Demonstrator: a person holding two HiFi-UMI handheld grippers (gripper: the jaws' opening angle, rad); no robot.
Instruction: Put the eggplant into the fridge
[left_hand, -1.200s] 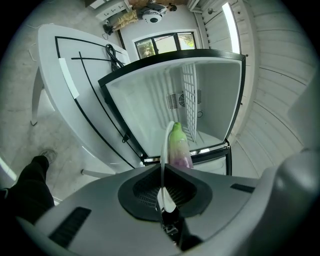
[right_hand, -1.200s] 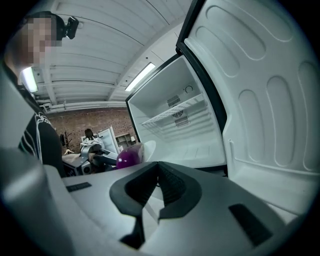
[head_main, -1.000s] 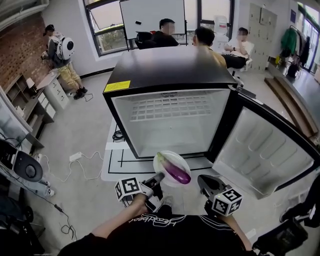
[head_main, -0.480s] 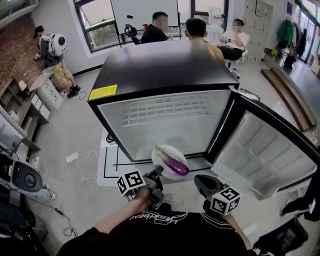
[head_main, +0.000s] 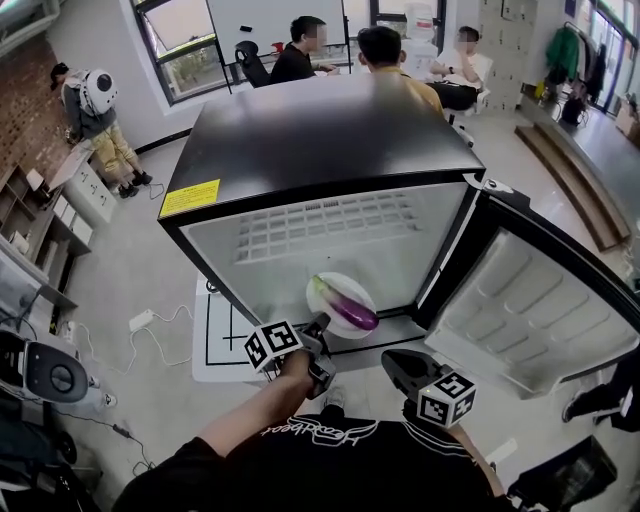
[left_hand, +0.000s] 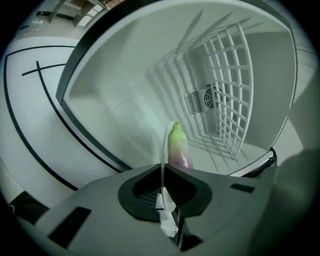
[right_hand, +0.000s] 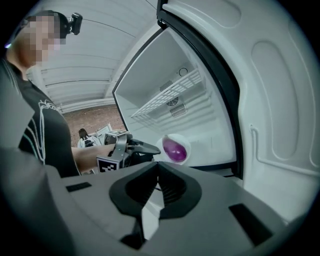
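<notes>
A purple eggplant (head_main: 352, 311) with a green stem end lies on a white plate (head_main: 351, 284). My left gripper (head_main: 322, 323) is shut on the plate's near rim and holds it level at the lower front of the open fridge (head_main: 310, 140). The left gripper view looks into the white fridge interior, with the plate's rim (left_hand: 163, 150) edge-on between the jaws and the eggplant (left_hand: 179, 148) just beyond. My right gripper (head_main: 392, 362) hangs to the right of the plate, shut and empty. The right gripper view shows the eggplant (right_hand: 173, 149) and the left gripper (right_hand: 150, 148) before the fridge.
The fridge door (head_main: 520, 310) stands swung open to the right. A white wire shelf (head_main: 330, 225) spans the upper part of the interior. Several people sit behind the fridge, and another stands at far left. Cables and a power strip (head_main: 140, 320) lie on the floor.
My left gripper has carried the plate and eggplant forward, from in front of the fridge to its lower opening. The right gripper drifted slightly forward too.
</notes>
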